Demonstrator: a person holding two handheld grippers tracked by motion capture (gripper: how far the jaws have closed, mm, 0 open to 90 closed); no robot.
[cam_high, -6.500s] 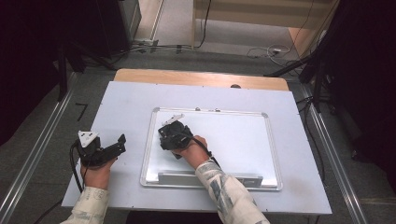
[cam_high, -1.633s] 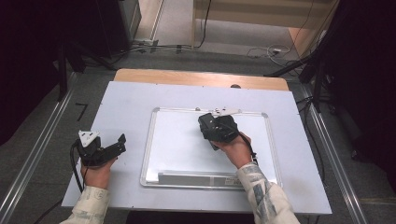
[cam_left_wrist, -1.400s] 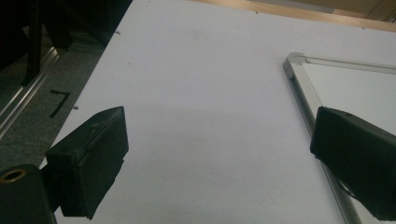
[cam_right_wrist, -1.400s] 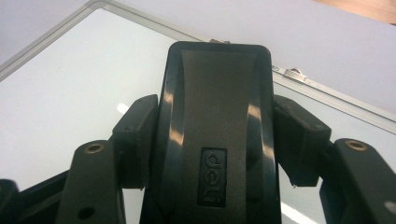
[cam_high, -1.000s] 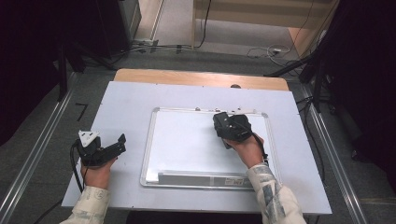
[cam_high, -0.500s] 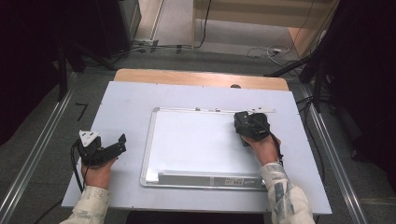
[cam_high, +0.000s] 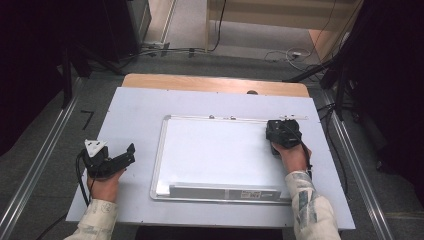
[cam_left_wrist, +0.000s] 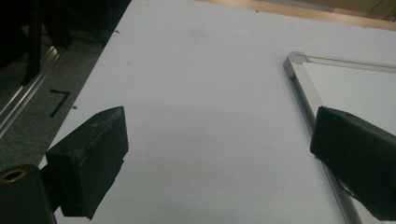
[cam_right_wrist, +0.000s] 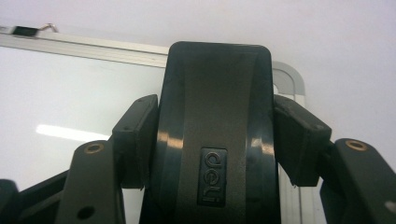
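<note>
Two grippers are in use at a pale grey table (cam_high: 135, 107) on which a framed whiteboard (cam_high: 215, 150) lies flat. The right gripper (cam_high: 283, 134) sits over the whiteboard's far right corner. In the right gripper view its jaws are closed on the two sides of a black eraser (cam_right_wrist: 215, 135), whose back carries a small embossed brand plate; the eraser's far end lies just short of the rounded corner of the whiteboard frame. The right hand (cam_high: 292, 156) holds the gripper from behind, with a patterned sleeve (cam_high: 310, 210) trailing toward the table's near edge.

Compared with the earlier high views, the right gripper and eraser have travelled along the upper part of the whiteboard from its left portion, through the middle, to the right edge. The board surface appears blank; no marks can be made out.

The left gripper (cam_high: 112, 161) rests on bare table to the left of the whiteboard, in the same spot as in all earlier frames. The left gripper view shows its jaws standing wide apart with nothing between them, the right-hand jaw overlapping the whiteboard's left frame edge.
</note>
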